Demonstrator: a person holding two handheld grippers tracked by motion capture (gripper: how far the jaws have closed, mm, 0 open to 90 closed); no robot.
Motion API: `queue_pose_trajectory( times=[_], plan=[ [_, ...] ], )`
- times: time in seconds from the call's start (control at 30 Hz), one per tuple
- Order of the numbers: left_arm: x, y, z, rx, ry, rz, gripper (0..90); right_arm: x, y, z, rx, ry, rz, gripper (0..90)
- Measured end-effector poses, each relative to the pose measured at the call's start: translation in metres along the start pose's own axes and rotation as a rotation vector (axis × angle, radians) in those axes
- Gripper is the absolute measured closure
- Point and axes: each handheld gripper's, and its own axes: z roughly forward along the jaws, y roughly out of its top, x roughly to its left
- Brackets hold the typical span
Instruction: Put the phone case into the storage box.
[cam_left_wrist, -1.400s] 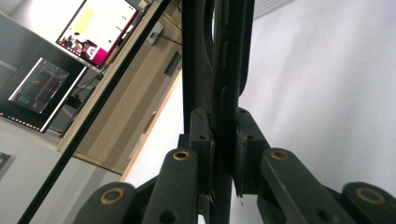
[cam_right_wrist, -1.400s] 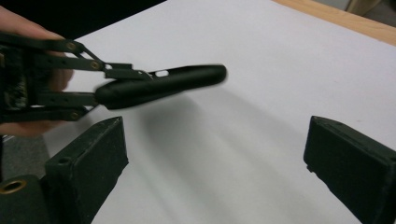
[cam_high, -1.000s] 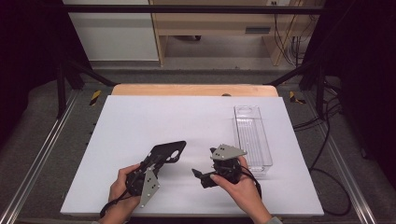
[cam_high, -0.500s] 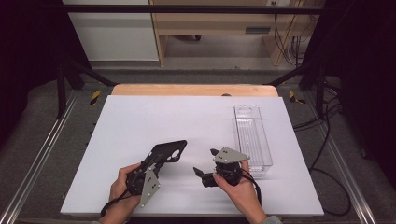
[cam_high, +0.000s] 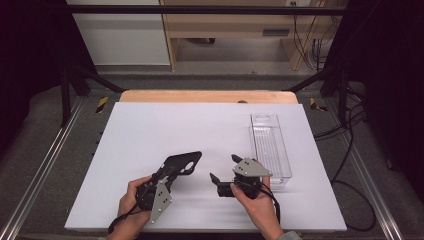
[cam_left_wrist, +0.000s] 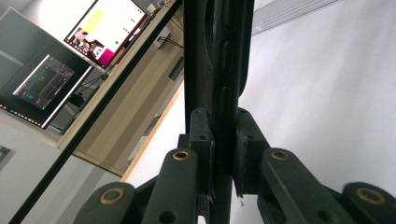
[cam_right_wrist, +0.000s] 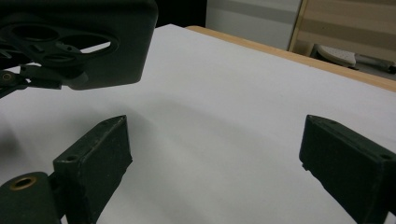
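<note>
White table (cam_high: 150, 130); left tool (cam_high: 167, 176) clamps black phone case (cam_high: 181, 163), far end cropped.

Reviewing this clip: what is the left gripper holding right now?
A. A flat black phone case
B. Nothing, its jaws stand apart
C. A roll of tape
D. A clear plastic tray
A. The left gripper has its jaws closed on the edge of the flat black phone case, seen pinched between the pads in the left gripper view; the clear tray lies apart on the table.

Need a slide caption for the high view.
Left tool clamps a black phone case; right tool open beside a clear tray.
</note>
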Motion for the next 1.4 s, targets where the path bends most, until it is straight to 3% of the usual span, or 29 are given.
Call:
queue_pose_trajectory(
  times=[0.3, 0.83, 1.1, 1.2, 1.4],
  plan=[
    [0.0003, 0.0004, -0.0009, -0.008, 0.002, -0.029, 80.9, -0.0002, -0.0033, 0.0013, -0.018, -0.014, -0.047, 8.4],
    [0.0056, -0.0012, -0.0034, -0.031, 0.008, -0.102, 80.8, 0.0009, -0.0068, 0.005, -0.007, 0.006, -0.054, 8.2],
    [0.0089, -0.002, -0.004, -0.067, -0.038, -0.219, 80.9, 0.0015, -0.0066, 0.0047, -0.013, 0.03, -0.052, 7.3],
    [0.0082, -0.0016, -0.004, -0.074, -0.052, -0.235, 80.9, 0.0019, -0.0066, 0.0048, -0.013, 0.033, -0.05, 7.2],
    [0.0088, 0.0007, -0.006, -0.113, -0.086, -0.307, 80.9, 0.0028, -0.007, 0.0052, -0.017, 0.044, -0.041, 7.2]
  ],
)
